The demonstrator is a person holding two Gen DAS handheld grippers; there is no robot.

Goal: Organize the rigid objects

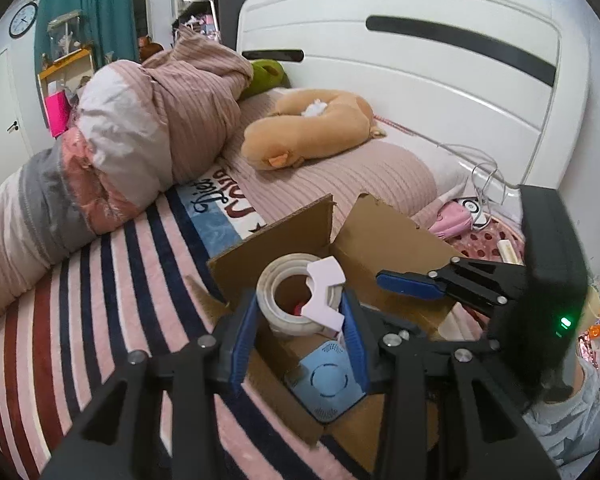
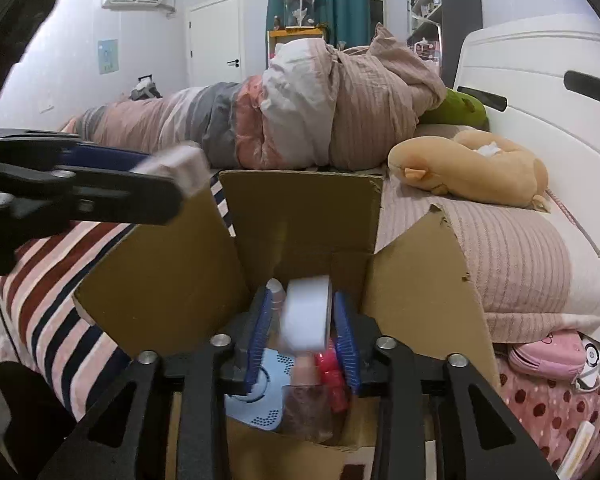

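Holding the tape roll (image 1: 296, 300) clamped between its blue pads over the open cardboard box (image 1: 276, 240), the left gripper (image 1: 300, 336) should lower before letting go, while the right gripper (image 2: 304, 332) seems, through blur, parted around a white roll (image 2: 306, 312).

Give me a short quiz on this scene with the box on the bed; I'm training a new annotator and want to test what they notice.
1. True or false: the flaps of the cardboard box stand open.
2. What is clamped in the left hand-held gripper? A) a tape roll with a cutter B) a mug C) a book
3. Fill in: the light blue square device lies ___ the cardboard box.

Key: 1 true; 2 A; 3 inside.
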